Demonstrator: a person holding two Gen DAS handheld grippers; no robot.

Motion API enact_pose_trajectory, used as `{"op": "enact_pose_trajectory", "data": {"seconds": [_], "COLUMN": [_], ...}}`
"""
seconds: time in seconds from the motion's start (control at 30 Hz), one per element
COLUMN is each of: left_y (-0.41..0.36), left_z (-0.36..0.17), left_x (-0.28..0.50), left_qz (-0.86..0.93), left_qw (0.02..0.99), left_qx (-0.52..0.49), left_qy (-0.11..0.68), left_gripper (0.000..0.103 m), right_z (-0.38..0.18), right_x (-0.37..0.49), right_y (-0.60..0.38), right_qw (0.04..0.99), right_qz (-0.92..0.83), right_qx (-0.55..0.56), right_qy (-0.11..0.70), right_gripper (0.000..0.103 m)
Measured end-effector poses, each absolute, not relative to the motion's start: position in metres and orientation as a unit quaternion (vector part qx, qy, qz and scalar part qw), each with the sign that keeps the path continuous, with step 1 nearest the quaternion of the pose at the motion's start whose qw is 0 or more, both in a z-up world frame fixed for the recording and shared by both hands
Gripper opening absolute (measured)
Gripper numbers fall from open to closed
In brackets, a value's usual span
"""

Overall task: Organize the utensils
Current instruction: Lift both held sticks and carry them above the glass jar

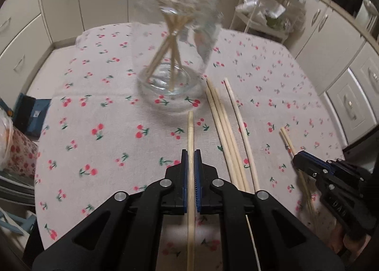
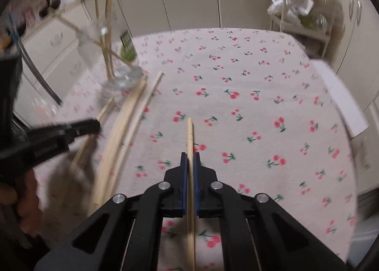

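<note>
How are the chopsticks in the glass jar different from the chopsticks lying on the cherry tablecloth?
The chopsticks in the jar stand up and lean, crossing each other; the loose chopsticks lie flat on the tablecloth. The jar ones are held inside the glass jar; the loose ones lie beside it, nearly side by side. Both sets are pale, thin wooden sticks.

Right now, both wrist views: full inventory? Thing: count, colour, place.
glass jar: one, clear, centre-left of table, several chopsticks inside
loose chopsticks: four or so, pale wood, on the cloth right of jar
held chopsticks: two, pale wood, one in each gripper
tablecloth: one, beige, red cherry print
cabinets: cream, around table
left gripper: black, blue pads, shut on chopstick
right gripper: same, shut on chopstick
</note>
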State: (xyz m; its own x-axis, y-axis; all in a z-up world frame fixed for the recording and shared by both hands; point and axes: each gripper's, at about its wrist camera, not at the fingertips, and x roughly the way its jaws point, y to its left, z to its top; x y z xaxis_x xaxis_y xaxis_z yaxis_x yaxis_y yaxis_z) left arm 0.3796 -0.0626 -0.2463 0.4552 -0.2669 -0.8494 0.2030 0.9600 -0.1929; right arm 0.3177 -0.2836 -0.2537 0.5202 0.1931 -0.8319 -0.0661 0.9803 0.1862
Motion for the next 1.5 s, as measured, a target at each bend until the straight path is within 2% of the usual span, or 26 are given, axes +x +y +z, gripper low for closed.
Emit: {"op": "enact_pose_trajectory", "data": {"seconds": [0.13, 0.27, 0.67, 0.9, 1.1, 1.5], "left_y": [-0.045, -0.033, -0.014, -0.002, -0.002, -0.006], "left_z": [-0.224, -0.197, -0.113, -0.079, -0.063, -0.082], "left_x": [0.364, 0.351, 0.335, 0.357, 0.386, 0.446], "left_qz": [-0.163, -0.174, -0.151, -0.146, -0.139, -0.117], "left_qw": [0.868, 0.885, 0.946, 0.955, 0.958, 0.958], "left_qx": [-0.076, -0.097, -0.133, -0.178, -0.2, -0.225], "left_qy": [0.463, 0.421, 0.252, 0.186, 0.154, 0.135], "left_gripper": [0.005, 0.005, 0.005, 0.005, 0.005, 0.005], "right_z": [-0.233, -0.201, -0.13, -0.105, -0.091, -0.09], "right_x": [0.306, 0.292, 0.277, 0.295, 0.322, 0.385], "right_y": [-0.292, -0.291, -0.263, -0.257, -0.257, -0.24], "right_qw": [0.879, 0.901, 0.953, 0.958, 0.958, 0.956], "right_qz": [0.111, 0.126, 0.119, 0.129, 0.131, 0.143], "right_qx": [0.146, 0.181, 0.192, 0.217, 0.236, 0.25], "right_qy": [0.44, 0.373, 0.201, 0.137, 0.097, 0.058], "right_gripper": [0.006, 0.006, 0.006, 0.006, 0.006, 0.006]}}
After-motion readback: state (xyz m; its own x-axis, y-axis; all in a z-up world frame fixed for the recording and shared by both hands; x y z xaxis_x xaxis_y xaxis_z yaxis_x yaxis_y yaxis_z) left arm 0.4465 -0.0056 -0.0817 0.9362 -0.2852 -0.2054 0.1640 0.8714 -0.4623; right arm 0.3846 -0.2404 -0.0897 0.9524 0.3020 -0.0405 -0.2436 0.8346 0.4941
